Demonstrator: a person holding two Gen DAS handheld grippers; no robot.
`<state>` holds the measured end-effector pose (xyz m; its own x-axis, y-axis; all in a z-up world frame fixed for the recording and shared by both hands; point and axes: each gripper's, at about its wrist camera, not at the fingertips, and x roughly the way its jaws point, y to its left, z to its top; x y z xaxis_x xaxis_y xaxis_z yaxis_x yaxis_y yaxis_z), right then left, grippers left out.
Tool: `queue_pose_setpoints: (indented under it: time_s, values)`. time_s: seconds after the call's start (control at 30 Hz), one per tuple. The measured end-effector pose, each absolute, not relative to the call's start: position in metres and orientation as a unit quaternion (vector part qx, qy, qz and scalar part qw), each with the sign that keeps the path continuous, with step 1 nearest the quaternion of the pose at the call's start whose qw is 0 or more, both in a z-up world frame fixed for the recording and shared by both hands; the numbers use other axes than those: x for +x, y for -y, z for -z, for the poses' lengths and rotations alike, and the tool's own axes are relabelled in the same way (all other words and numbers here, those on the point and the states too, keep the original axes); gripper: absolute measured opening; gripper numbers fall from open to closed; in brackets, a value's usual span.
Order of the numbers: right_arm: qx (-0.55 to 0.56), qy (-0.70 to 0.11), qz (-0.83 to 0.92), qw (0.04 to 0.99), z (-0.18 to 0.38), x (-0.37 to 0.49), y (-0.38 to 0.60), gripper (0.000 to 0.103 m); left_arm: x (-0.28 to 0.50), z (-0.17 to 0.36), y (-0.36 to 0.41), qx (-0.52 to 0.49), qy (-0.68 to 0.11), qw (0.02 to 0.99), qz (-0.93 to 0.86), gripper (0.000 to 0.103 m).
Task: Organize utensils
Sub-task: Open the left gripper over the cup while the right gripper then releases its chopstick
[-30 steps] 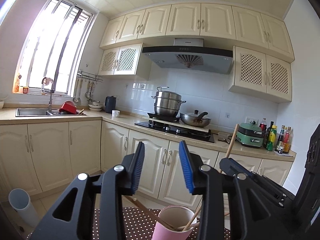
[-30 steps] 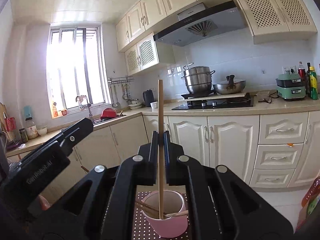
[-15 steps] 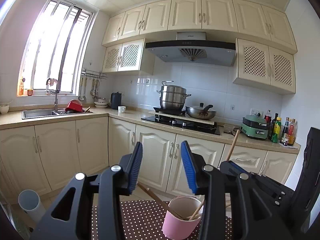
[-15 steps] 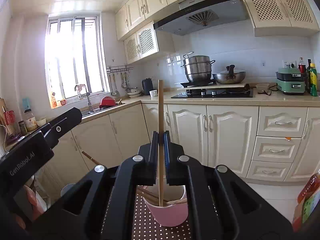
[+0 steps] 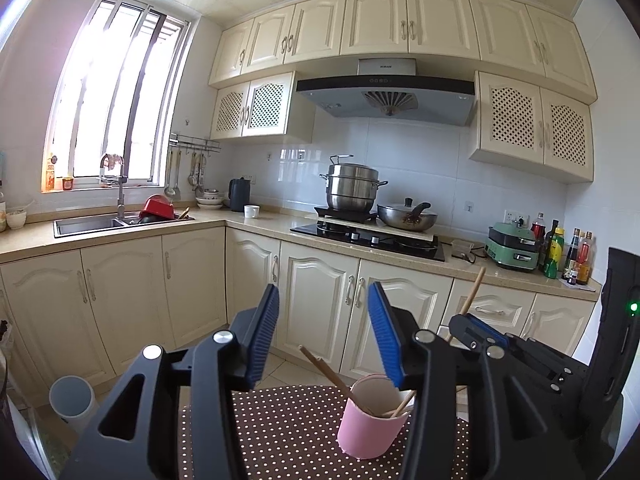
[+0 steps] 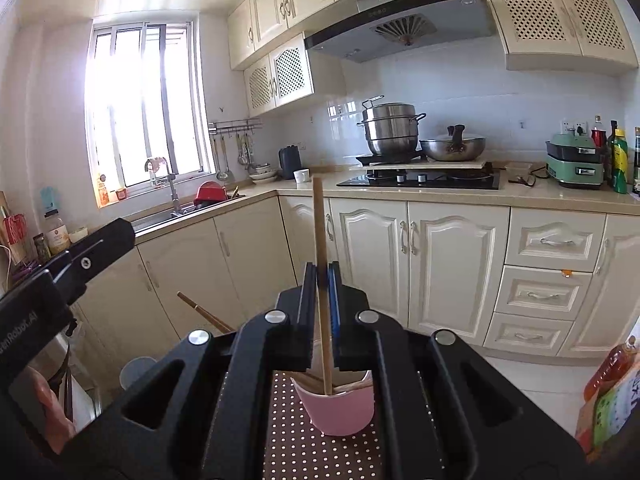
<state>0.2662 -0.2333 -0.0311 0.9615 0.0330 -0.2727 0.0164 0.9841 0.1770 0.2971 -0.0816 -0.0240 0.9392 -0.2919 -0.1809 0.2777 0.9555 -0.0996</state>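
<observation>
- Right hand-held gripper [image 6: 320,312] is pinching a chopstick [image 6: 319,224] upright, its lower tip dipping inside the pink cup [image 6: 338,412] on the dotted tabletop [image 6: 288,440].
- Left hand-held gripper [image 5: 322,336] is hanging spread and empty, the cup sitting at about 4 o'clock below it.
- Step in hand appears to be dropping the chopstick in; next, I judge, the jaws need easing apart.
- Other sticks [image 5: 326,374] are leaning toward 10 o'clock, crowding the rim; room is lying open at 3 o'clock.
</observation>
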Motion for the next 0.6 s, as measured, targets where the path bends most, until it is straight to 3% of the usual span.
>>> queue_pose_setpoints:
  time_s: [0.03,0.07,0.1,0.6]
  values:
    - [0.090,-0.141,-0.005,0.986,0.030,0.265,0.233,0.024,0.295,0.023,0.079,-0.036,-0.097,0.984,0.144,0.046]
    - [0.089,-0.142,-0.004,0.986,0.030,0.265,0.232,0.045,0.293,0.022,0.077,-0.037,-0.098,0.984,0.143,0.046]
    - [0.088,-0.139,-0.003,0.986,0.030,0.264,0.232,0.055,0.291,0.022,0.075,-0.035,-0.100,0.984,0.142,0.046]
    - [0.077,-0.122,-0.011,0.990,0.011,0.216,0.217,0.055,0.252,0.017,0.041,-0.026,-0.115,0.985,0.127,0.048]
